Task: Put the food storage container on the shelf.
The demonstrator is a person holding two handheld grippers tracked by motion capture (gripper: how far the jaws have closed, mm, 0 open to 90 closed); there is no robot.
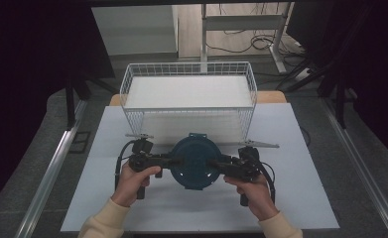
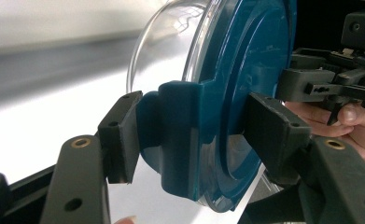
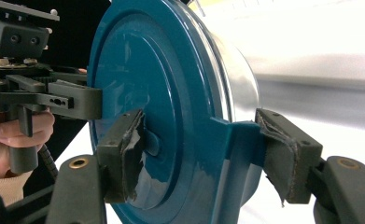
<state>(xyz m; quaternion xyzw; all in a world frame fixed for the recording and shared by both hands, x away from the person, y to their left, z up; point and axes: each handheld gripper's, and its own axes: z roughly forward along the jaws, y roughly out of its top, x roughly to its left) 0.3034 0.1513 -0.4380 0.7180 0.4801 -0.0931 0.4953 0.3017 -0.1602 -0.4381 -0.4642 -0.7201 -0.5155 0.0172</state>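
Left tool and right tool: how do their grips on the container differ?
The left tool clamps the left side of the teal-lidded container; the right tool clamps the right side. The left tool's pads look intact; the right tool's pads are torn and frayed. Both pinch a lid clip tab.

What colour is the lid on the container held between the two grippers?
Dark teal blue; the lid shows best in the right gripper view.
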